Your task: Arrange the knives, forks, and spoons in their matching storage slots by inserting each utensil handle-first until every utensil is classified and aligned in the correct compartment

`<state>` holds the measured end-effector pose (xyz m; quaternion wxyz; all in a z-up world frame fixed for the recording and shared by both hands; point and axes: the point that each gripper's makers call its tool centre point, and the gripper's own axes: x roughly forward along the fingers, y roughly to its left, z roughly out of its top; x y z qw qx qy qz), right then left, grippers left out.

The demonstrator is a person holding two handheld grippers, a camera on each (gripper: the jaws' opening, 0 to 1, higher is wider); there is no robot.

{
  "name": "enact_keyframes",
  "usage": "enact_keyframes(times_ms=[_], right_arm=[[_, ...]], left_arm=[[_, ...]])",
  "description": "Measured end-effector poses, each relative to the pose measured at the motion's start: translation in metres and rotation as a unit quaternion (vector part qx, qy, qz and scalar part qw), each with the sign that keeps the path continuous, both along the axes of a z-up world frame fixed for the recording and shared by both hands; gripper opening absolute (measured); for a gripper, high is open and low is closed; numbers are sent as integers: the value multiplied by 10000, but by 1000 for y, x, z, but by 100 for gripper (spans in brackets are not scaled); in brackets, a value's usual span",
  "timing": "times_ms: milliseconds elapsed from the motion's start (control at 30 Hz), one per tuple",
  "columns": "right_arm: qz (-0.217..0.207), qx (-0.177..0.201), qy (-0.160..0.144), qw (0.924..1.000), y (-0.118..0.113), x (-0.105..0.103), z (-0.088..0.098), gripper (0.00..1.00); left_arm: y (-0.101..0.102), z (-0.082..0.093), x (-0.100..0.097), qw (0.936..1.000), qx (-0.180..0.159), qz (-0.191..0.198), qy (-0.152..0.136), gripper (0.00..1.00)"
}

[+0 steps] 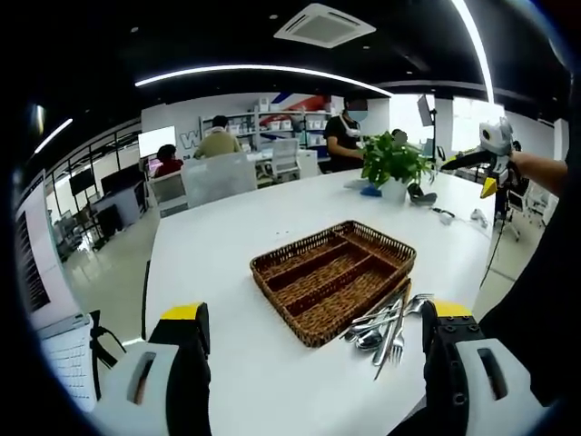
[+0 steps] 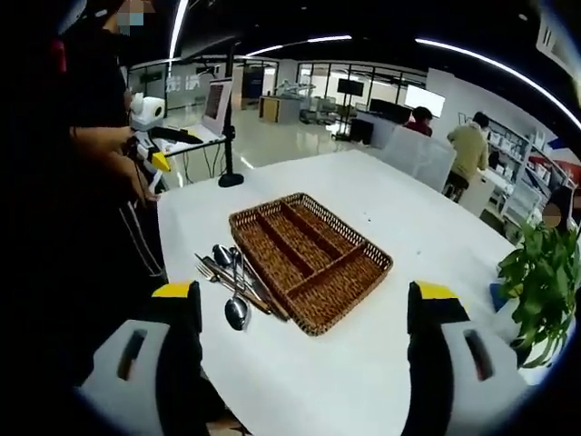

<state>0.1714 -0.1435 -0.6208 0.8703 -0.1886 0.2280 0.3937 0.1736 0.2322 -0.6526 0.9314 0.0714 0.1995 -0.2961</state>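
Holding my left gripper (image 1: pixel 313 331) released, jaws wide apart above the white table (image 1: pixel 227 236), I see the wicker tray (image 1: pixel 332 270) with its compartments bare and the utensil pile (image 1: pixel 388 325) touching its near edge. My right gripper (image 2: pixel 304 318) is likewise unclenched, grasping nothing. Risk: knives, forks and spoons lie overlapped, so 1 pinch may lift 2 pieces or scatter them.
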Motion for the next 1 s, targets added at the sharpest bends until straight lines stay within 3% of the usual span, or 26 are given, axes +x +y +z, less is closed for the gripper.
enact_keyframes(times_ms=[233, 467, 600, 733, 833, 900, 1000], right_arm=[[34, 120, 66, 9999, 12, 6, 10, 90], [399, 29, 117, 9991, 24, 10, 6, 97], [460, -4, 169, 9988, 26, 16, 2, 99], [583, 91, 132, 9982, 35, 21, 2, 99], [725, -85, 120, 9973, 41, 21, -6, 99], [962, -198, -176, 9950, 48, 21, -4, 97], [1007, -157, -130, 9947, 53, 21, -6, 97]], left_arm=[[2, 0, 2, 10000, -27, 27, 2, 100], [3, 2, 2, 10000, -18, 11, -14, 100], [7, 8, 4, 9998, -36, 81, -166, 100], [8, 10, 6, 9997, -3, 73, -225, 100], [6, 10, 5, 9998, 2, 34, -196, 100], [5, 10, 5, 9998, 5, 16, -198, 100], [5, 9, 6, 9998, 1, 9, -199, 100]])
